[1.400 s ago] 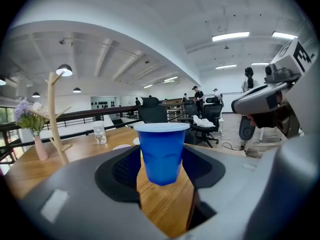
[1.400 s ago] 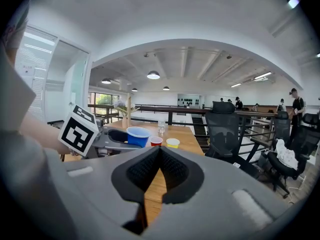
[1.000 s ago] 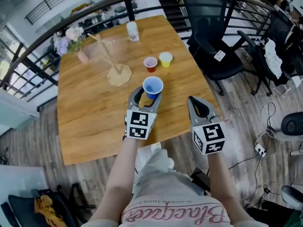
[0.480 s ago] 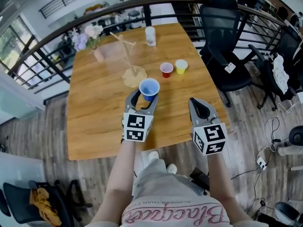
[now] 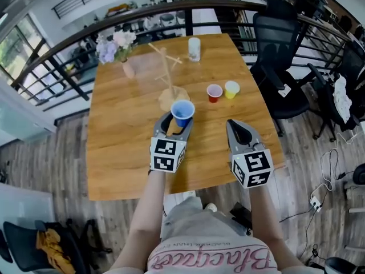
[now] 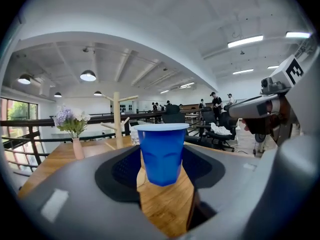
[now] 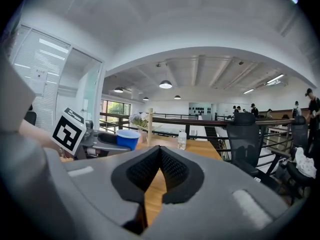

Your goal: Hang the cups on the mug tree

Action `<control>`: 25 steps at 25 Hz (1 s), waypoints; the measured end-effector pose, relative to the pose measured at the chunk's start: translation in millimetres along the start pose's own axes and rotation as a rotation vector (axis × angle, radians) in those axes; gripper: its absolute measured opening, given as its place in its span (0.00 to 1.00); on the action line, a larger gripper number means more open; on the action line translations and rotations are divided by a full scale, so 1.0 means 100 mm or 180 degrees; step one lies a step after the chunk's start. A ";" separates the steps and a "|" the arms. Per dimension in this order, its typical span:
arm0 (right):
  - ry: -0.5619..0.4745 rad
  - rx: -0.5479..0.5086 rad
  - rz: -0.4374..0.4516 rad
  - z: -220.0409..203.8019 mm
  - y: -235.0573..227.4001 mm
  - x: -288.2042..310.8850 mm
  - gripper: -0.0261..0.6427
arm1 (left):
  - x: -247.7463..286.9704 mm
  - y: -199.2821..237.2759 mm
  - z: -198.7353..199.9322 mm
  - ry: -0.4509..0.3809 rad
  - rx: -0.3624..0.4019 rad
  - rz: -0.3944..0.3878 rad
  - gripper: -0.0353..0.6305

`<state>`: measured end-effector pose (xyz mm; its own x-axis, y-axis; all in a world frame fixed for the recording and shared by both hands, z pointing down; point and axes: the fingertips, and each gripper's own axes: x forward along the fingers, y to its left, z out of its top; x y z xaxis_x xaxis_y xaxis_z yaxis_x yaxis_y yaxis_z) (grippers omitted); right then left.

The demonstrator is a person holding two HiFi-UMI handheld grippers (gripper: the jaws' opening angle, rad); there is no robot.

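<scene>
Closer to the mug tree (image 5: 169,73) than a second ago, the blue cup (image 5: 183,112) now hangs just short of the tree's round base, over the middle of the wooden table (image 5: 122,147). The left gripper (image 5: 177,125) carries it upright, mouth up, with the jaws partly spread and their pads pressed on the cup's opposite walls. The left gripper view shows the cup's foot lifted off the wood. No handle can be made out on it. The side grip appears chosen to leave the rim and mouth free for a peg, and the cup would likely have to be tipped before any of the tree's slanting pegs could take it.

The right gripper (image 7: 158,159) waits beside the left one over the near edge of the table, its jaws pressed together with nothing between them, seemingly kept back out of the way.

Toward the right edge of the table, a red cup (image 5: 214,92) and a yellow cup (image 5: 231,89) stand just beside each other, both upright and not yet hung. Every peg on the tree looks bare. A clear glass (image 5: 194,48) stands at the far edge, and a vase of flowers (image 5: 121,49) occupies the far left corner, well apart from the work.
</scene>
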<state>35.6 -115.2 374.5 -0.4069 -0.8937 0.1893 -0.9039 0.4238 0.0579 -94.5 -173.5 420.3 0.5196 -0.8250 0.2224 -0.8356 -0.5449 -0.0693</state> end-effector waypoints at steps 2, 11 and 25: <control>0.0026 0.0011 -0.0043 0.00 0.00 0.07 0.04 | 0.07 0.03 -0.05 0.0080 -0.0107 -0.0115 0.46; 0.0218 0.0041 -0.0177 -0.07 -0.01 0.45 0.04 | 0.45 0.23 -0.30 0.0350 -0.0878 -0.0518 0.46; 0.0606 -0.0018 -0.0231 -0.36 0.01 0.66 0.04 | 0.86 0.32 -0.59 0.0510 -0.2377 -0.1121 0.46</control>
<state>13.1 -168.4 422.4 -0.3079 -0.8780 0.3664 -0.9289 0.3607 0.0836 -87.1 -253.0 494.9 0.7876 -0.5633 0.2498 -0.5571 -0.4777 0.6793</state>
